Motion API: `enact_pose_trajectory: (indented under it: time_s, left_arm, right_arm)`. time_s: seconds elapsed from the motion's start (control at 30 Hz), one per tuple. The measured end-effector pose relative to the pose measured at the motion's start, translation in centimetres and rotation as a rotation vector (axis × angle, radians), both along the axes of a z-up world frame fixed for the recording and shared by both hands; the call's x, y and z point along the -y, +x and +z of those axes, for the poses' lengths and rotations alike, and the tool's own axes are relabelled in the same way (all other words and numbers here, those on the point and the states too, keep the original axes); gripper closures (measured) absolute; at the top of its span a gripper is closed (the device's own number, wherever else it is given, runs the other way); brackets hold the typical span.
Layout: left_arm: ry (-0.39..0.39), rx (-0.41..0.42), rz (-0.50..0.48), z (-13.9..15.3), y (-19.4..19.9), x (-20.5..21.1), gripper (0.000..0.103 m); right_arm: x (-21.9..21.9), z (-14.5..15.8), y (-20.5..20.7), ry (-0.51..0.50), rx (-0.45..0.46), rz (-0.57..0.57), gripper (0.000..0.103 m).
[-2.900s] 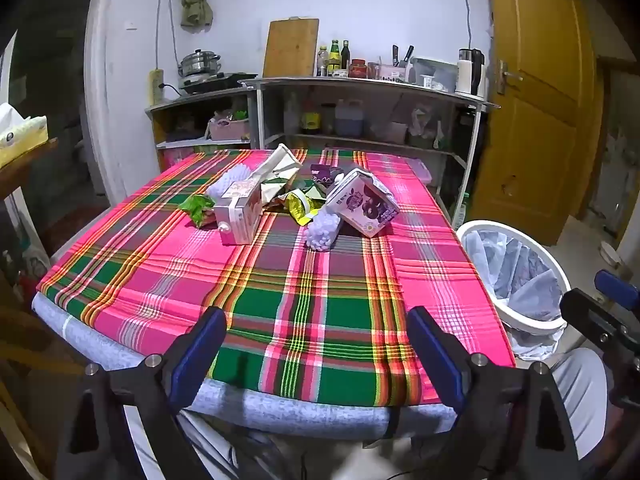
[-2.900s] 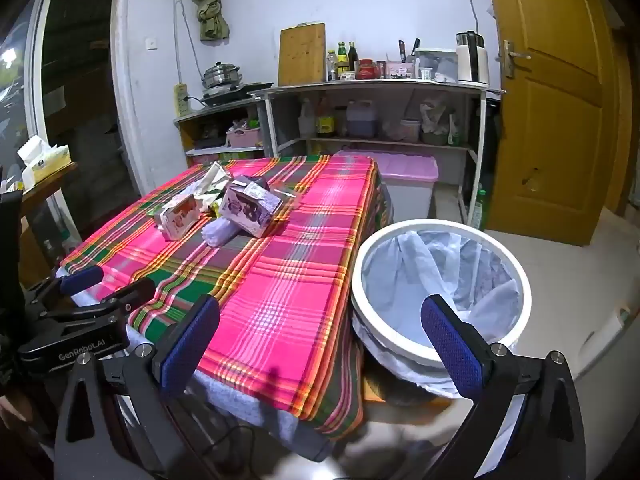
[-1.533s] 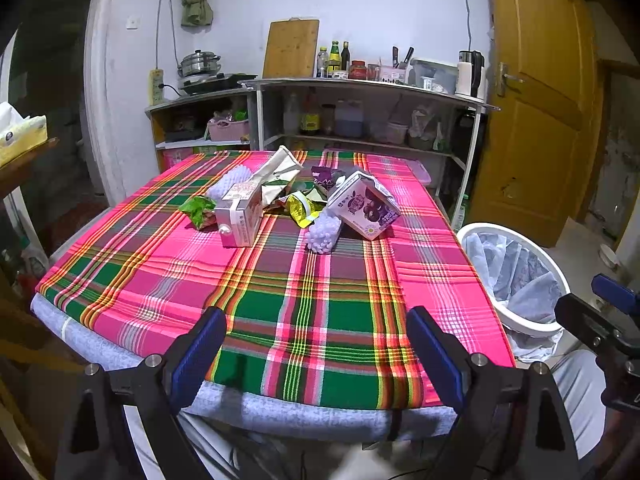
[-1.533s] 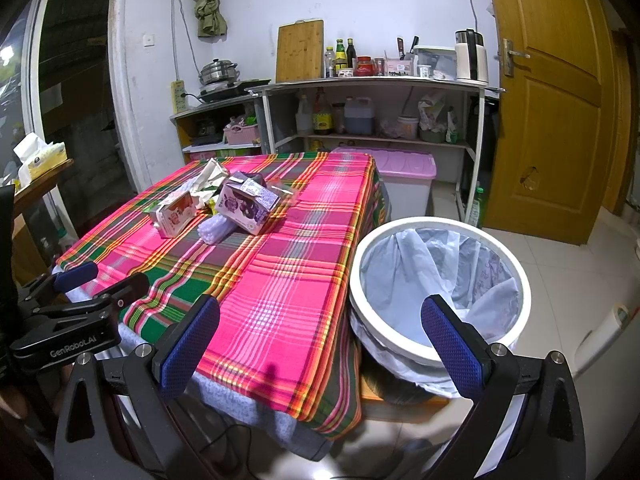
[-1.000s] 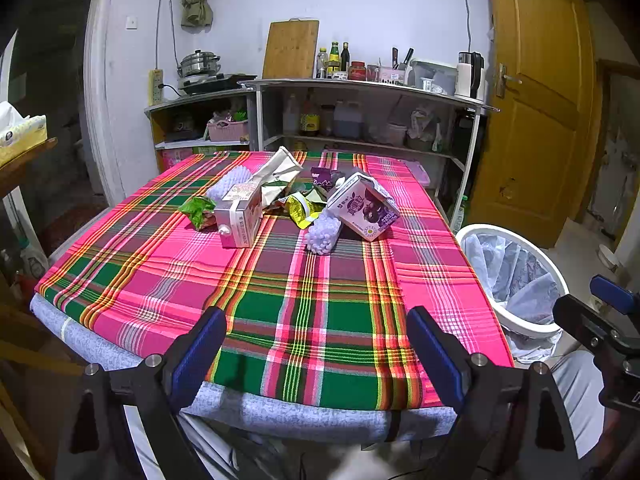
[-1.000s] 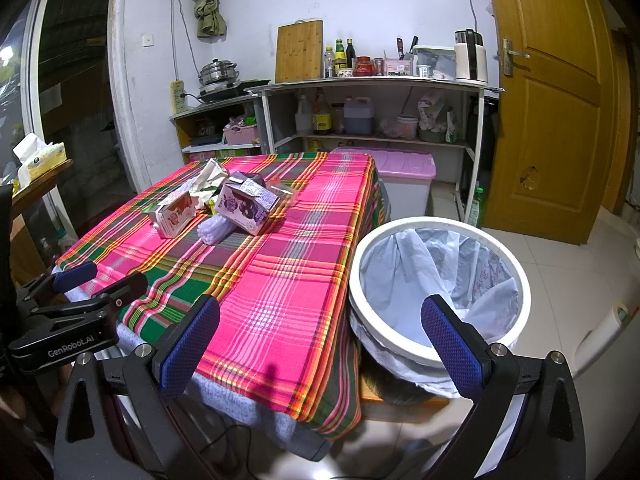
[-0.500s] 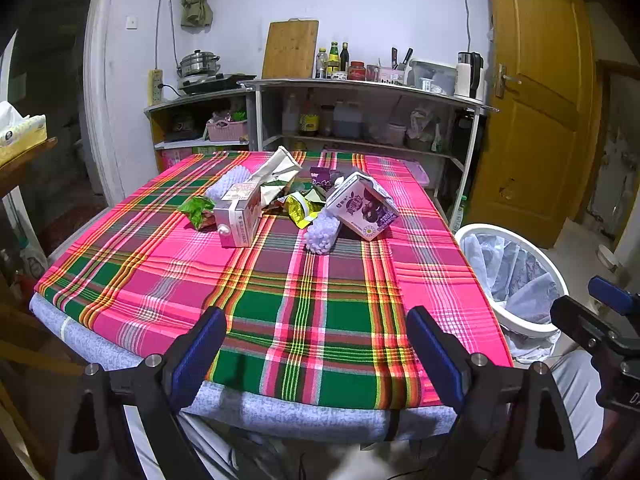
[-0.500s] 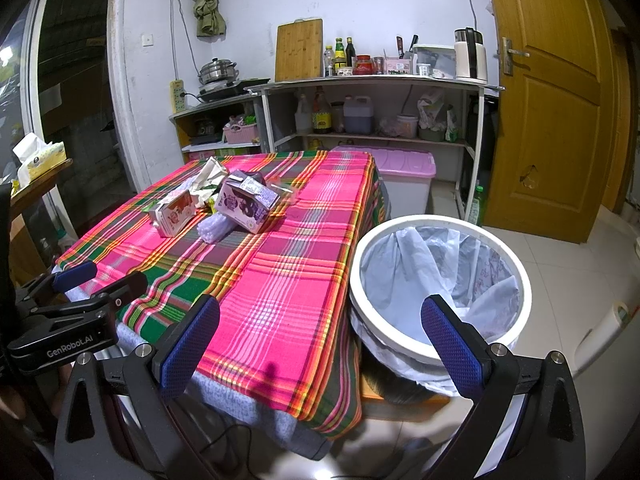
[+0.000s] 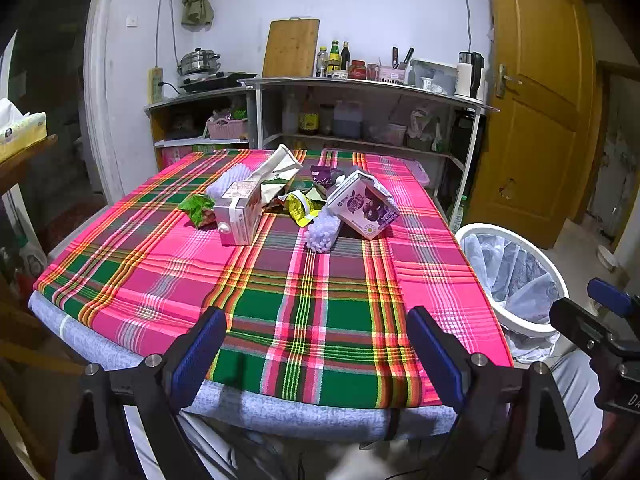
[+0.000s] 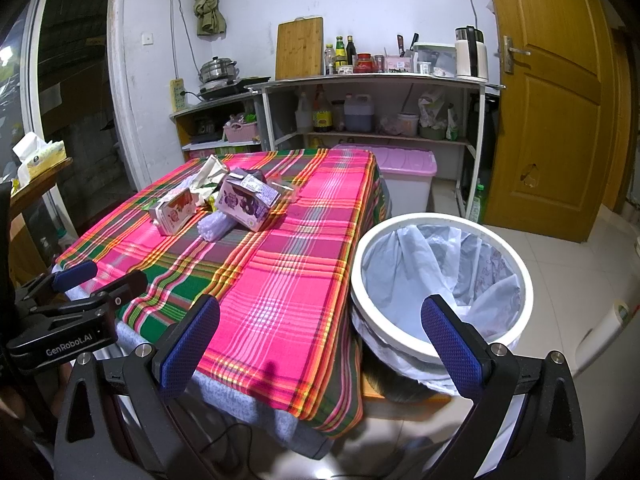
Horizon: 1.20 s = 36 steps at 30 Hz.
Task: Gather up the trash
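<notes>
Both grippers spread wide, holding nothing.

The left gripper [image 9: 316, 344] hovers at the counter's [image 9: 360, 336] near edge; the right gripper [image 10: 320, 332] hangs beside the lined bin [image 10: 440, 280]. Trash, a purple carton [image 9: 362, 210] and pink carton [image 9: 238, 216], lies mid-counter.

We see woven plaid cloth [image 9: 304, 292] on table, glossy printed cartons [image 9: 362, 210], thin crinkled plastic liner [image 10: 452, 264] in smooth white bin [image 10: 400, 338].

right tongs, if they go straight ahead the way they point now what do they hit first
Probably the near rim of the white trash bin, or the plaid tablecloth edge beside it. The open right tongs straddle that boundary, and depth is unclear.
</notes>
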<state>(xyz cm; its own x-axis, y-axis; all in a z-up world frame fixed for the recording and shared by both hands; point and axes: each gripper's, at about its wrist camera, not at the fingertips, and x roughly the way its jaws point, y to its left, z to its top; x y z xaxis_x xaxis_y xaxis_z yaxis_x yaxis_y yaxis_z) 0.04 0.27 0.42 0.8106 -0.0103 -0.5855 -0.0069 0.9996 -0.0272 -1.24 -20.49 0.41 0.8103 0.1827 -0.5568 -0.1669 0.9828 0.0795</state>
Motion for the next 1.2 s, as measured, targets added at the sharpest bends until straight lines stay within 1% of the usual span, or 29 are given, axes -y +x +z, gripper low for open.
enact_pose_trajectory:
  time_s: [0.3,0.47,0.6,0.73,0.77,0.83,0.9,0.97,1.0,1.07,1.2]
  left_arm:
    - [-0.011,-0.014,0.002,-0.2,0.1,0.2,0.011]
    - [-0.027,-0.023,0.003,-0.8,1.2,-0.6,0.011]
    - [-0.011,-0.021,0.016,-1.3,2.3,-1.2,0.011]
    - [-0.043,-0.017,0.027,-1.4,3.5,-2.3,0.011]
    - [-0.046,-0.01,0.036,-1.4,3.7,-2.6,0.015]
    - [-0.035,0.005,0.05,-1.3,4.6,-3.2,0.019]
    - [-0.017,0.005,0.065,-1.2,5.8,-4.0,0.019]
    - [-0.056,-0.002,0.051,-1.1,7.0,-5.0,0.019]
    - [-0.063,-0.011,0.052,-1.1,7.7,-5.5,0.019]
    - [-0.04,-0.01,0.07,-1.0,8.8,-6.1,0.019]
    - [-0.023,-0.012,0.078,-0.8,11.0,-7.2,0.019]
  right_arm:
    - [-0.6,-0.9,0.6,-0.005,-0.02,0.008,0.002]
    - [-0.9,-1.1,2.0,0.008,-0.047,0.032,0.002]
    - [-1.7,-1.2,3.4,0.006,-0.051,0.057,0.002]
    - [-2.4,-1.2,5.4,0.012,-0.062,0.09,0.006]
    - [-2.7,-1.2,6.0,0.01,-0.066,0.101,0.007]
    - [-3.1,-1.0,7.1,0.002,-0.067,0.122,0.008]
    - [-3.5,-1.0,8.3,-0.01,-0.064,0.142,0.008]
    - [-4.2,-0.9,9.5,-0.025,-0.059,0.17,0.008]
    - [-4.6,-0.9,10.2,-0.041,-0.06,0.187,0.008]
    - [-5.2,-0.8,11.6,-0.055,-0.062,0.22,0.008]
    - [-6.2,-0.9,14.3,-0.083,-0.074,0.274,0.008]
